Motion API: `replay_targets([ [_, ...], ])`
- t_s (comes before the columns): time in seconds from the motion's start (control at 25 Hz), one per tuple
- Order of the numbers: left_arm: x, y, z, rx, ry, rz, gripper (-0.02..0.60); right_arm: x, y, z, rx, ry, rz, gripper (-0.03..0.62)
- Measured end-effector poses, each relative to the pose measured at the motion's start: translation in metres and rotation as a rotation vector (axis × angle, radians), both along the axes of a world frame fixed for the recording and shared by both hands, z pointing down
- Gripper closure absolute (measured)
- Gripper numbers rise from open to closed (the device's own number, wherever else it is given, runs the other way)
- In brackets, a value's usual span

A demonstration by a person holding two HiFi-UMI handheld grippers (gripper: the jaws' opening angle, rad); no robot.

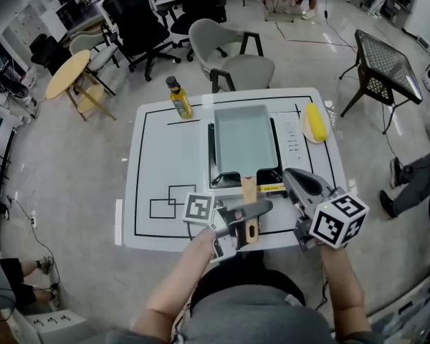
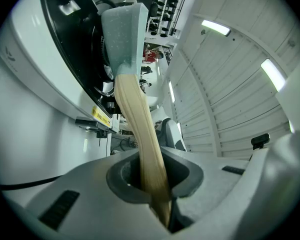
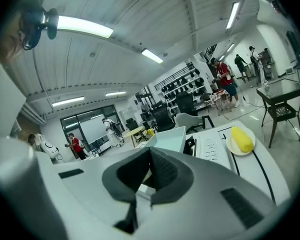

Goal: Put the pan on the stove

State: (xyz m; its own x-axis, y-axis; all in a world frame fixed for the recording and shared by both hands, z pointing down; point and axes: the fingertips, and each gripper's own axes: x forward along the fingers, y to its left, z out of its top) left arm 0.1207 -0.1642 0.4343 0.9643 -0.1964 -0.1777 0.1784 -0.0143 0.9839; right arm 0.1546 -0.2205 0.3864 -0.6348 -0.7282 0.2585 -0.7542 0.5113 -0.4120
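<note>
Right now the counter (image 1: pixel 165 163) carries the stove (image 1: pixel 292 145) straight ahead of me. The pan (image 1: pixel 242 140) lies over its black top, though I cannot tell whether it has fully settled. Its long axis runs away from me, and the wooden handle (image 1: pixel 249 190) points back at my left hand-held gripper (image 1: pixel 252 212), which is clamped on the handle's end. My right hand-held gripper (image 1: pixel 292 178), closed and empty, hovers just to the right of the handle.

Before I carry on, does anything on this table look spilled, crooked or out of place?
Nothing stands out. The pan lies squarely over the stove, its handle in the left gripper; the bottle stands upright, the corn on its plate.
</note>
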Motion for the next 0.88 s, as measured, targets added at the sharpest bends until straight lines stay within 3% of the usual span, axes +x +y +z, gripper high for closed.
replay_targets([
  [0.4,0.0022,-0.0003,-0.0012,0.005,0.009,0.008,0.538,0.0025,0.0041,-0.0018,0.049,0.07,0.008,0.591],
  [0.88,0.0009,0.0024,-0.0023,-0.018,0.007,0.009,0.54,0.0006,0.0029,0.0041,0.045,0.067,0.005,0.591],
])
